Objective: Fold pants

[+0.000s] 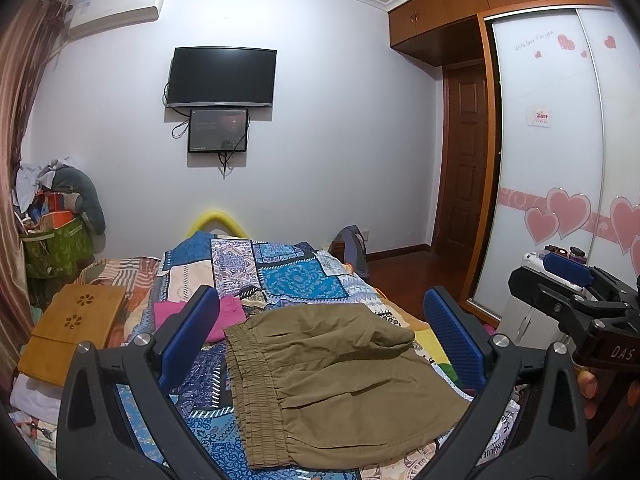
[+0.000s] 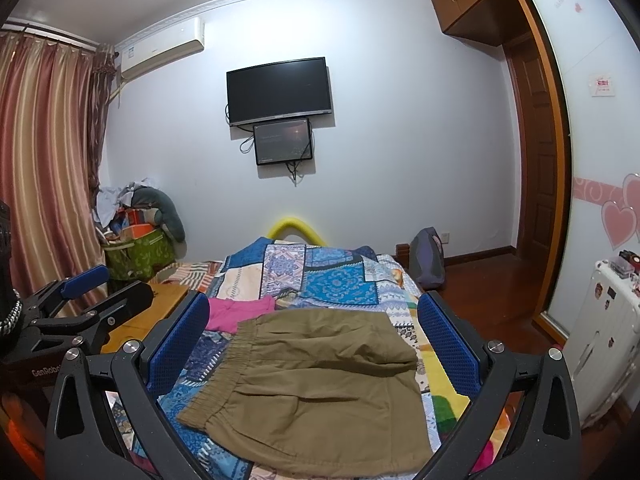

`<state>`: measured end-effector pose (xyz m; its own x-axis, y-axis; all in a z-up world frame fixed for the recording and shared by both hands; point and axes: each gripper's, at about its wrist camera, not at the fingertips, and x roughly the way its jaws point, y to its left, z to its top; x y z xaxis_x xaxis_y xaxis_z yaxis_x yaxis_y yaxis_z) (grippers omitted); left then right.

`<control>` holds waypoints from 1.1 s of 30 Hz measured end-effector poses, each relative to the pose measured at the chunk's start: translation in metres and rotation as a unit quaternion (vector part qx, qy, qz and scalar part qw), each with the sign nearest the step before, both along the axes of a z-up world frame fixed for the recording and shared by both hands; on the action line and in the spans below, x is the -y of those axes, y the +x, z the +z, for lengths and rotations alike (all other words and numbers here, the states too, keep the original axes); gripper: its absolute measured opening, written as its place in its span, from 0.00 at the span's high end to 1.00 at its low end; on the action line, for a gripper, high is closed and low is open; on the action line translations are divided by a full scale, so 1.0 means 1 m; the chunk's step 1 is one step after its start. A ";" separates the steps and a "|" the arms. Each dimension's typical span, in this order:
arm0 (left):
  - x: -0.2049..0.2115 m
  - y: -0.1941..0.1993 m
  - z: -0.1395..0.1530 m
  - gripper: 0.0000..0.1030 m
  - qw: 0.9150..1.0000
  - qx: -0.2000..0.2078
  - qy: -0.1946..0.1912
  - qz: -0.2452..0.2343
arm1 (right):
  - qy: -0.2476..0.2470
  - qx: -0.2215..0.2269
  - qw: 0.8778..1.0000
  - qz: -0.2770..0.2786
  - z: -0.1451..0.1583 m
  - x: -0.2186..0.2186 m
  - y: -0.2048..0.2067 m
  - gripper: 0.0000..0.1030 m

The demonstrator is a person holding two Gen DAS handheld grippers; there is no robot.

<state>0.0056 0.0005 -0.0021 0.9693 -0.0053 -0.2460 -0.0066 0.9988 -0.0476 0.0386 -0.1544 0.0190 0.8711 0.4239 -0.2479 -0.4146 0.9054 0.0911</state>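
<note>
- Hovering above the bed point(image 1: 304, 276), both claws sit spread wide with nothing between their fingers — the left claw point(image 1: 320, 336) and the right claw point(image 2: 314, 332) each frame the cloth from above rather than touching it.
- Olive pants point(image 1: 340, 384) lie on the patchwork quilt point(image 2: 340, 280) near the bed's near end, already doubled into a compact, roughly square bundle; elastic waistband to the left, puckered into tight gathers.
- My read: the fold looks mostly done, and the claws hang back either to judge the result or to line up one more pass.
- Fabric looks like soft, matte woven cotton — it drapes in shallow creases, and the upper layer's far right corner rounds over instead of lying sharp.
- Blue ribbed pads point(image 2: 180, 344) line the fingers, a grippy texture suited to pinching thin cloth without slipping.
- Just beyond the waistband a pink garment point(image 2: 240, 312) lies crumpled on the quilt, apart from the pants' fold but close to their edge.
- To the left, a bamboo lap tray point(image 1: 76, 324) with flower-shaped cutouts rests on the bed.
</note>
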 end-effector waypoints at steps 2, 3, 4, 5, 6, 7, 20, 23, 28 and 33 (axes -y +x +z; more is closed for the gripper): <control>0.000 0.000 0.000 0.00 1.000 0.000 0.000 -0.001 | 0.000 0.000 1.000 0.000 0.000 0.001 0.000 0.00; 0.000 0.001 0.000 0.00 1.000 0.000 0.001 -0.001 | 0.000 -0.001 1.000 0.001 0.000 0.001 0.001 0.00; 0.000 0.001 0.000 0.00 1.000 0.001 0.001 -0.002 | 0.000 -0.001 1.000 0.001 0.000 0.001 0.001 0.00; 0.000 0.001 0.001 0.00 1.000 0.001 0.002 -0.002 | 0.000 -0.001 1.000 0.000 0.000 0.002 0.001 0.00; 0.001 0.002 0.001 0.00 1.000 0.001 0.002 -0.002 | 0.000 -0.001 1.000 0.000 0.000 0.002 0.001 0.00; 0.001 0.002 0.001 0.00 1.000 0.001 0.002 -0.002 | 0.000 -0.001 1.000 0.000 0.000 0.002 0.001 0.00; -0.006 0.023 -0.013 0.00 1.000 -0.025 0.006 0.009 | -0.003 -0.023 1.000 -0.012 -0.011 0.005 0.015 0.00; -0.016 0.038 -0.024 0.00 0.998 -0.053 -0.002 0.014 | -0.011 -0.037 0.999 -0.009 -0.020 0.008 0.025 0.00; -0.032 0.065 -0.044 0.00 0.995 -0.091 0.023 0.031 | -0.039 -0.062 0.997 -0.038 -0.048 0.021 0.051 0.00; -0.057 0.100 -0.070 0.07 0.989 -0.141 0.023 0.042 | -0.081 -0.088 0.991 -0.056 -0.079 0.036 0.085 0.00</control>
